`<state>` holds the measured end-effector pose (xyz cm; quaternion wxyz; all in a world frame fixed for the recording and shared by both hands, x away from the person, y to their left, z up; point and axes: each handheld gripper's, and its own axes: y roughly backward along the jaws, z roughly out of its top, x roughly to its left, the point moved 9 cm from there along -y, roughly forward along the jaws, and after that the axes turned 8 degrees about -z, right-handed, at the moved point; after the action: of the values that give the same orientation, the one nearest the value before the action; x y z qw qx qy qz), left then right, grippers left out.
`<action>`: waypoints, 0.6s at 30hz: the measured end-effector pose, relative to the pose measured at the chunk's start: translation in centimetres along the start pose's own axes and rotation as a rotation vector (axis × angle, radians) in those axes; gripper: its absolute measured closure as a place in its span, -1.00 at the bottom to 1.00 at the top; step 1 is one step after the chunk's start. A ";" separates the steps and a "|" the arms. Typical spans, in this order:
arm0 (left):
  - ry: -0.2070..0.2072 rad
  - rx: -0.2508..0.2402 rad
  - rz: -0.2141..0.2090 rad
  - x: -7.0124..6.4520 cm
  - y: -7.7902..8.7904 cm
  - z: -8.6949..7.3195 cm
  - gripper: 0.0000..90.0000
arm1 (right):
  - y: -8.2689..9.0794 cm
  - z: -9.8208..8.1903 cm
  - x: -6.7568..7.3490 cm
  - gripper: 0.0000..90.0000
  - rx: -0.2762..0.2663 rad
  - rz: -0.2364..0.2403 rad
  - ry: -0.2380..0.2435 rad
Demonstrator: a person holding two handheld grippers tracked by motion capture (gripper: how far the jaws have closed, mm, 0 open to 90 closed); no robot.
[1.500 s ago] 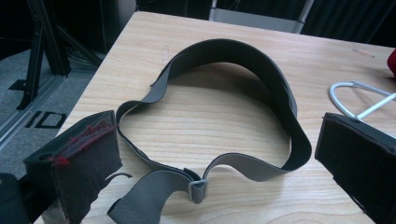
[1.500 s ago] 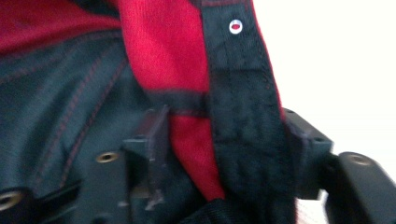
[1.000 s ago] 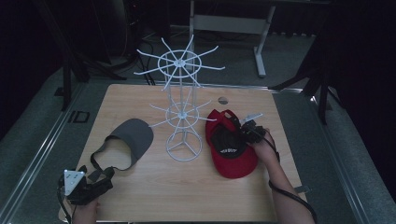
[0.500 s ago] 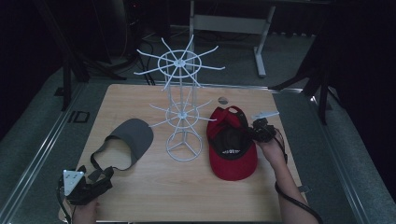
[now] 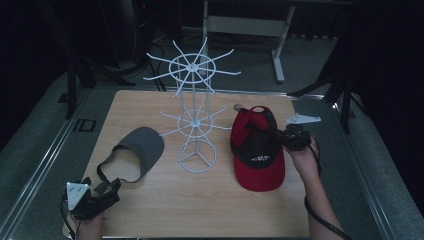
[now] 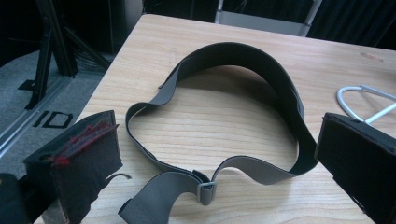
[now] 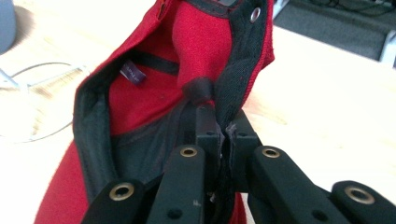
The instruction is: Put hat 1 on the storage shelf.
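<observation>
The right gripper point(image 5: 280, 136) is clamping the rim of the red cap point(image 5: 257, 150), lying just right of the white wire stand point(image 5: 195, 120). Left of the stand, the left gripper point(image 5: 102, 192) is resting with jaws apart, facing the grey visor point(image 5: 140, 150).

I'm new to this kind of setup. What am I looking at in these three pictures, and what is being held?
A person sits at a wooden table with a hand-held two-jaw gripper in each hand. The high view looks down from above; each of the other two pictures comes from a camera riding on one gripper, looking along its black jaws.

On the table stand a white wire rack, with a grey visor to its left and a red cap to its right.

The right gripper is shut on the cap's rim, tilting that edge up. The left gripper rests near the table's corner, jaws open, facing the visor's strap without touching it.
</observation>
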<state>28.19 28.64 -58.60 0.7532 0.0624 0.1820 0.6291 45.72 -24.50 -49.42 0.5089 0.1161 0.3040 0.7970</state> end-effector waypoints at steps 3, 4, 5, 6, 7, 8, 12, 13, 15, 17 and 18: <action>-0.002 -0.001 0.003 0.0 0.0 0.0 -1.00 | 1.2 0.5 -0.1 0.92 -0.029 -0.009 -0.004; -0.002 -0.004 -0.001 0.0 0.0 0.1 -1.00 | 1.6 0.7 -0.1 0.92 -0.041 -0.010 -0.004; -0.004 -0.008 0.000 0.0 0.1 0.1 -1.00 | 2.0 0.8 -0.1 0.92 -0.047 -0.013 -0.002; -0.005 -0.010 -0.002 0.0 0.1 0.2 -1.00 | 2.4 1.0 -0.1 0.92 -0.056 -0.019 -0.003; -0.009 -0.010 -0.002 0.0 0.1 0.2 -1.00 | 2.7 1.1 -0.2 0.92 -0.063 -0.019 -0.006; -0.013 -0.008 0.002 0.0 0.1 0.2 -1.00 | 3.2 1.4 -0.2 0.92 -0.077 -0.025 0.002; -0.022 -0.007 0.008 0.0 0.1 0.3 -1.00 | 4.7 2.1 -0.1 0.92 -0.107 -0.023 0.003; -0.021 -0.008 0.005 -0.1 0.1 0.3 -1.00 | 5.0 2.3 -0.1 0.92 -0.112 -0.028 0.009; -0.019 -0.015 -0.006 -0.2 0.1 0.3 -1.00 | 5.6 2.6 -0.1 0.92 -0.127 -0.028 0.008; -0.004 -0.027 -0.022 -0.4 0.2 0.5 -1.00 | 6.3 3.0 -0.2 0.92 -0.145 -0.036 0.009; -0.001 -0.030 -0.027 -0.4 0.2 0.5 -1.00 | 6.7 3.1 -0.1 0.92 -0.150 -0.034 0.011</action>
<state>28.12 28.32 -57.98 0.7626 0.0486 0.1729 0.6214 42.39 -25.45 -42.92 0.5280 0.0679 0.2483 0.8093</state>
